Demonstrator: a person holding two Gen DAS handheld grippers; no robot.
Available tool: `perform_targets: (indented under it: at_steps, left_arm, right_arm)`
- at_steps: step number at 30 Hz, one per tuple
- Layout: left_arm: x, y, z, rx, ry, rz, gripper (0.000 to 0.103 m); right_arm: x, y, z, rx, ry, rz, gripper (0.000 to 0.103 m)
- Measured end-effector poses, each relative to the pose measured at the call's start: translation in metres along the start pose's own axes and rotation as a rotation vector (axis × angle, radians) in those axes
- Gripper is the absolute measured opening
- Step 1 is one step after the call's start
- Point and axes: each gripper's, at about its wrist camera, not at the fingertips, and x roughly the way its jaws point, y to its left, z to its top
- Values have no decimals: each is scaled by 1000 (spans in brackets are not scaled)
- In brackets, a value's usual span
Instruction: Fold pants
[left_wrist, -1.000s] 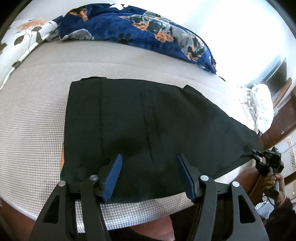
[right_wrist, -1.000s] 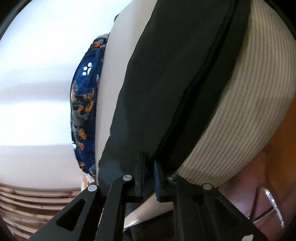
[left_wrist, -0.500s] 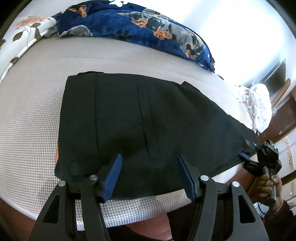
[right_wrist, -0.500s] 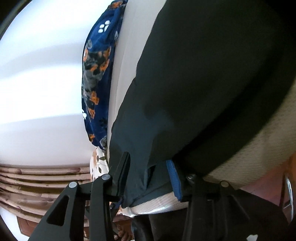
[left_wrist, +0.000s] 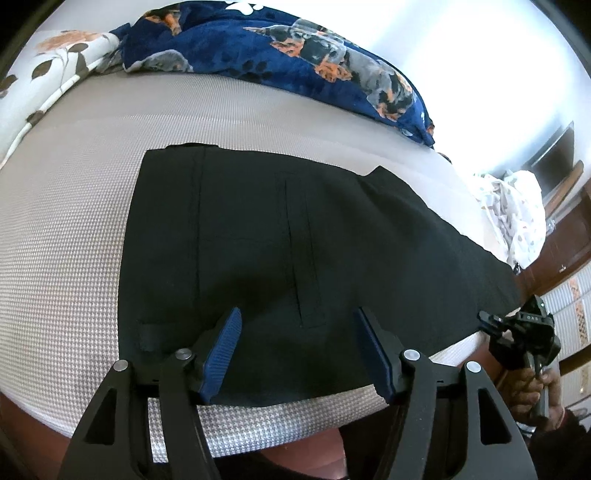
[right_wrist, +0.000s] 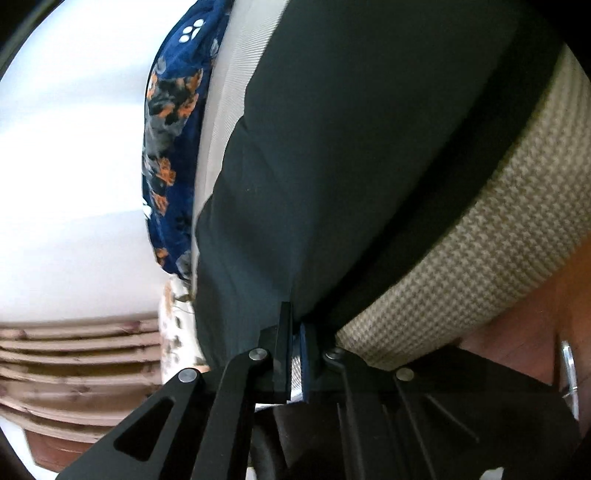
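Black pants (left_wrist: 295, 240) lie flat across the grey houndstooth mattress (left_wrist: 74, 240), waistband to the left, legs running right. My left gripper (left_wrist: 295, 314) hovers over the near edge of the seat area; its jaws stand apart and are opening slightly, the blue pads clear of the cloth. At the far right my right gripper (left_wrist: 485, 319) meets the leg ends at the bed's edge. In the right wrist view the pants (right_wrist: 369, 147) fill the frame. There the right gripper (right_wrist: 293, 314) has its jaws closing tight, pinching the hem between the pads.
A blue dog-print blanket (left_wrist: 295, 48) lies along the far side of the bed, with a floral pillow (left_wrist: 55, 66) at the far left. White patterned cloth (left_wrist: 517, 210) sits past the right end. A hand (left_wrist: 535, 391) holds the right gripper. Wooden slats (right_wrist: 74, 350) show beyond.
The right gripper opened around the leg hem half a second ago and has now shut on it, shifting along the bed edge. The left gripper stayed in place.
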Motion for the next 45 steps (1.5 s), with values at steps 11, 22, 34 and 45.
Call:
perform_targets:
  at_steps: [11, 22, 34, 45]
  left_arm:
    - [0, -1, -1, 3, 3, 1, 65]
    - [3, -3, 1, 11, 5, 14, 65]
    - [4, -4, 2, 0, 14, 21, 66]
    - [5, -5, 3, 10, 15, 22, 67]
  right_arm:
    - [-101, -23, 39, 50, -184, 22, 26]
    - [-197, -65, 118, 100, -431, 34, 27]
    - [-223, -83, 120, 44, -500, -86, 1]
    - [-241, -103, 130, 109, -569, -2, 8]
